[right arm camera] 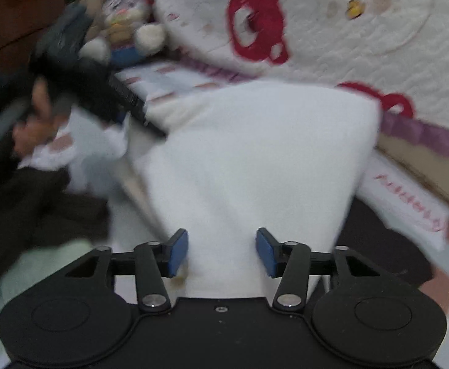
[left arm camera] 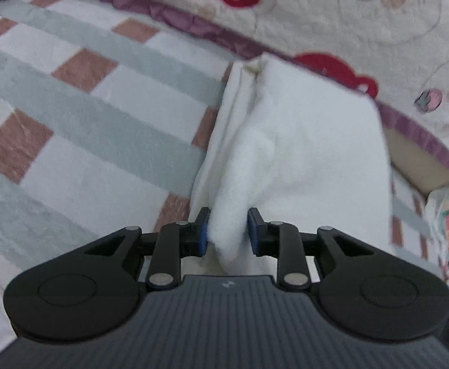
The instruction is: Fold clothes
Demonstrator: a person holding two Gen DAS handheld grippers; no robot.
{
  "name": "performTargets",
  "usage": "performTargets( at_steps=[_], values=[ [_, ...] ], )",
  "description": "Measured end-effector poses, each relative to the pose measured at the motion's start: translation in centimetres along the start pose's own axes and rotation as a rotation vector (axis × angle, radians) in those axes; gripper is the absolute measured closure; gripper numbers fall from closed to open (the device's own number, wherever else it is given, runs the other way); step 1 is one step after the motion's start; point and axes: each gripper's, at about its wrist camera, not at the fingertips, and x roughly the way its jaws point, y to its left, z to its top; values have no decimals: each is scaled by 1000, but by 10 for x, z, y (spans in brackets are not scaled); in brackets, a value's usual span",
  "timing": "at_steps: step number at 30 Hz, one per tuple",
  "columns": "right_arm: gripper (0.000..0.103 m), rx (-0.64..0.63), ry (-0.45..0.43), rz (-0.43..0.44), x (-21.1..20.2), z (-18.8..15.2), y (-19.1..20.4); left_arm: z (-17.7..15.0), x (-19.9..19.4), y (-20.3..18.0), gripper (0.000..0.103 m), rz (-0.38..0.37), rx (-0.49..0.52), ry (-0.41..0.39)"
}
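Where: on the bed (left arm camera: 80, 129) with the checked cover, near the middle of both pictures, we see the white fluffy cloth (left arm camera: 316, 141).
Cloth: it looks folded over already, with a thinner white layer peeking out on its left side in the left view.
Left tongs (left arm camera: 228, 233): a soft bunch of the white cloth sits between the blue pads; the left pad touches it, but a gap shows by the right pad, so we cannot tell if they pinch it or have let go.
Right tongs (right arm camera: 222, 252): spread wide and let go; the cloth lies under and between the pads, and they do not squeeze it.
Done: we think one fold is made, since the cloth lies as a neat thick block.
Left to do: we think it may need one more fold or a pat flat, and a dark cloth (right arm camera: 40, 203) at the lower left of the right view still waits.
Only the right view shows: a hand (right arm camera: 37, 123), the other black tool (right arm camera: 95, 86) and a soft toy (right arm camera: 126, 27) at the upper left.
Only the left view shows: the thin layer and the bunched edge up close.
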Motion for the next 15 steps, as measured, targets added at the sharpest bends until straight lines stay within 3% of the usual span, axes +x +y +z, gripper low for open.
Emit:
performTargets(
  at_steps=[3, 6, 10, 15],
  values=[
    [29, -127, 5, -49, 8, -11, 17, 8, -24, -8, 79, 63, 76, -126],
    [29, -73, 3, -43, 6, -5, 18, 11, -35, -3, 81, 95, 101, -232],
    [29, 43, -22, 36, -2, -1, 9, 14, -17, 1, 74, -39, 89, -197],
    [29, 71, -24, 197, -15, 6, 8, 16, 7, -5, 66, -215, -44, -182]
  ],
)
